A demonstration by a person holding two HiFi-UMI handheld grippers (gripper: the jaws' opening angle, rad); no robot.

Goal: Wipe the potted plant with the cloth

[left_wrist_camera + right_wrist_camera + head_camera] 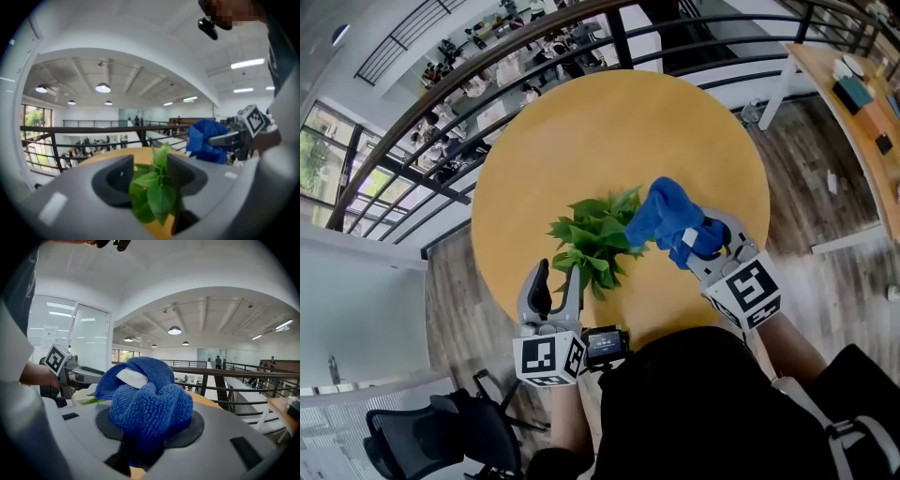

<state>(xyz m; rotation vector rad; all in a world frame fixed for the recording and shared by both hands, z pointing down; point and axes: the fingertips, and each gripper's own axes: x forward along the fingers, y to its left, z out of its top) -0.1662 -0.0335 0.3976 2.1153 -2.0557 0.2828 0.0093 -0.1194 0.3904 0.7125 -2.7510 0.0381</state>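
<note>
A small green leafy plant (595, 239) stands on the round yellow table (609, 131); its pot is hidden under the leaves. My left gripper (555, 281) is at the plant's near left side. It is open, and in the left gripper view leaves (157, 190) hang loosely between its jaws. My right gripper (712, 239) is shut on a bunched blue cloth (670, 217). The cloth is against the plant's right side, over its outer leaves. In the right gripper view the cloth (145, 404) fills the jaws, and a leaf tip (91, 401) shows to its left.
A dark metal railing (581, 37) runs behind the table, with a lower floor beyond it. A black office chair (441, 431) stands at the lower left. A wooden desk (853, 103) with small items is at the upper right. My body is close against the table's near edge.
</note>
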